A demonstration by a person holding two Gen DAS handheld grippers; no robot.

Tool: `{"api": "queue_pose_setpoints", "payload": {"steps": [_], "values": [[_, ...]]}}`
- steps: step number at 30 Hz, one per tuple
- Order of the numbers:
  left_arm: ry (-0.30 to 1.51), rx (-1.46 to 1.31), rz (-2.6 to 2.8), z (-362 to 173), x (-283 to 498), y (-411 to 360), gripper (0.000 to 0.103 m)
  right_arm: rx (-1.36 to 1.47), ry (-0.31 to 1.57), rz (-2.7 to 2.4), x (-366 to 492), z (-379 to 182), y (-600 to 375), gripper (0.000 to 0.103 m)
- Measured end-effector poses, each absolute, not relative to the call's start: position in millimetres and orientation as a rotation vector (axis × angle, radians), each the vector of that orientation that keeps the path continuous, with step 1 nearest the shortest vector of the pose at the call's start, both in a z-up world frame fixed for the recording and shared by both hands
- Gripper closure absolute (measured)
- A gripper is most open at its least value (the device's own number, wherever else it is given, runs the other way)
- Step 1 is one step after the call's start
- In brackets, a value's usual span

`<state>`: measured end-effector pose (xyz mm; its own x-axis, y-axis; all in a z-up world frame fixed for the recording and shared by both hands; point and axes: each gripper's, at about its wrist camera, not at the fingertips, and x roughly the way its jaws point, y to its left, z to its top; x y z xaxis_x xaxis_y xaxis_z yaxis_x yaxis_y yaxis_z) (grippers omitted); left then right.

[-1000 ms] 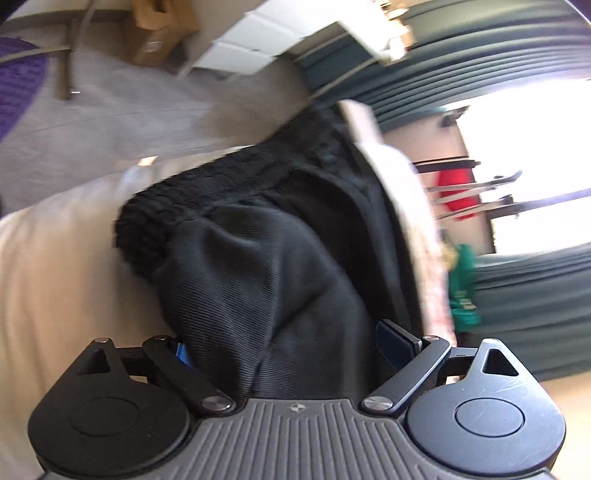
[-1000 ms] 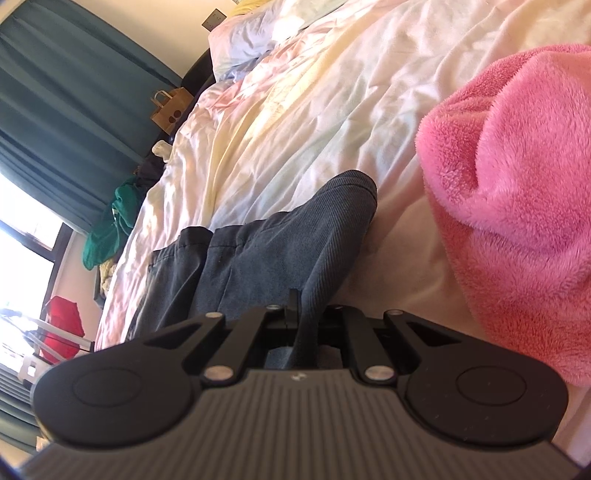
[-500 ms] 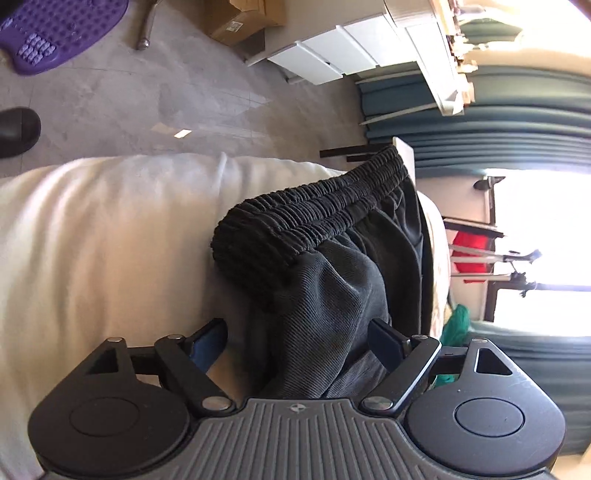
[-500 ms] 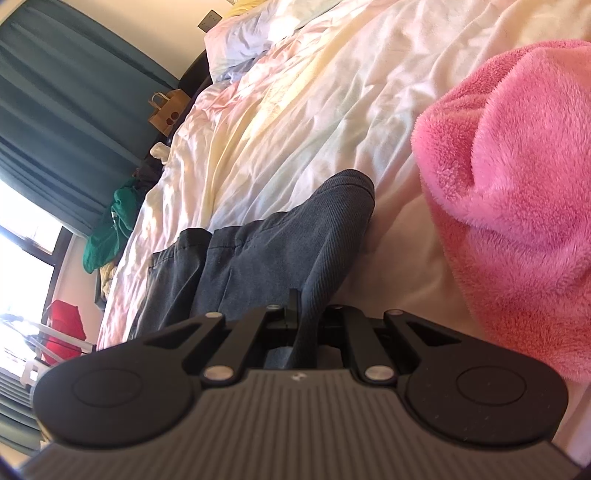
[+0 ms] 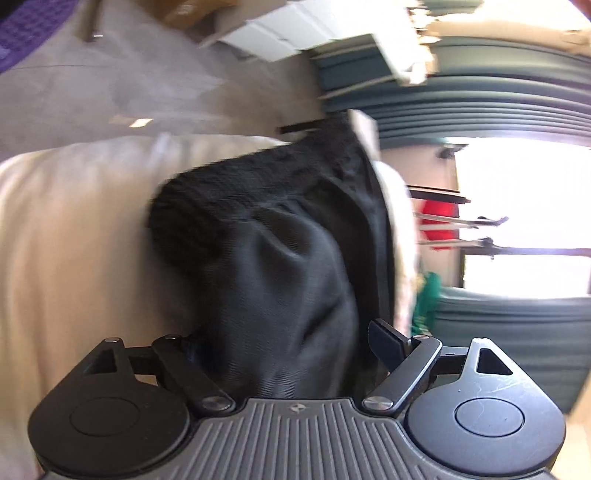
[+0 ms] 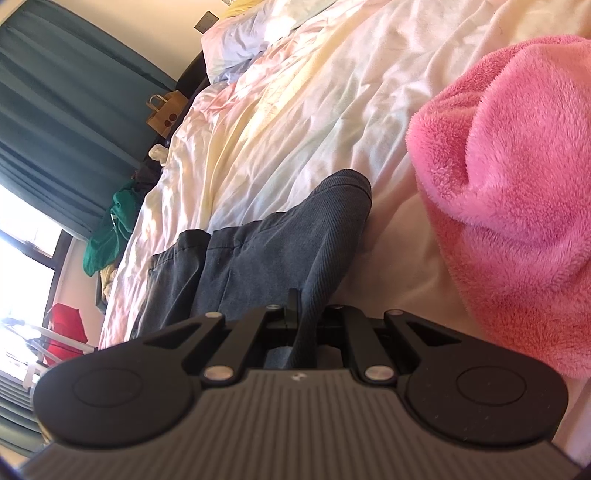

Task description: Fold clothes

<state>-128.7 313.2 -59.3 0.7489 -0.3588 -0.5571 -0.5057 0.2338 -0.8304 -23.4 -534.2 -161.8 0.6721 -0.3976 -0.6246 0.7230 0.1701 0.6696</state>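
Observation:
Dark grey trousers (image 5: 280,258) with a ribbed elastic waistband (image 5: 229,192) lie on the cream bedsheet (image 5: 74,240) near the bed's edge. My left gripper (image 5: 286,339) stands wide, and a bunched hump of the trousers fills the gap between its jaws. That cloth hides the left fingertip; the right fingertip (image 5: 384,339) shows beside it. The left wrist view is blurred by motion. In the right wrist view my right gripper (image 6: 297,306) is shut on a fold of the trousers (image 6: 266,254), which stretch away across the bed.
A pink fleece garment (image 6: 509,192) lies heaped just right of the right gripper on the white duvet (image 6: 295,110). A pillow (image 6: 236,40), paper bag (image 6: 162,114) and green garment (image 6: 110,236) lie beyond. Floor (image 5: 110,85), white drawers (image 5: 280,33) and curtains (image 5: 480,107) are past the bed's edge.
The left gripper has shifted and rolled over the trousers, and the cloth now bulges up between its slightly narrower jaws. The right gripper and its fold have stayed put.

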Motion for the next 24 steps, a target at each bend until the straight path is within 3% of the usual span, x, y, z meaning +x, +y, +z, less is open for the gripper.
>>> {"api": "queue_pose_setpoints", "payload": {"steps": [5,10,14,20,24], "values": [[0.810,-1.323,0.072,-50,-124,313,0.029,1.145,0.341,-0.819,-23,-162,-534,0.097],[0.741,-1.286,-0.065,-37,-125,305,0.028,1.138,0.241,-0.778,-29,-155,-531,0.097],[0.829,-1.283,-0.009,-38,-122,297,0.031,1.115,0.205,-0.758,-28,-149,-529,0.097],[0.927,-1.211,0.035,-41,-109,286,0.046,1.171,0.295,-0.814,-26,-161,-538,0.095],[0.950,-1.144,0.067,-36,-110,280,0.063,1.196,0.320,-0.796,-23,-168,-540,0.095]]}}
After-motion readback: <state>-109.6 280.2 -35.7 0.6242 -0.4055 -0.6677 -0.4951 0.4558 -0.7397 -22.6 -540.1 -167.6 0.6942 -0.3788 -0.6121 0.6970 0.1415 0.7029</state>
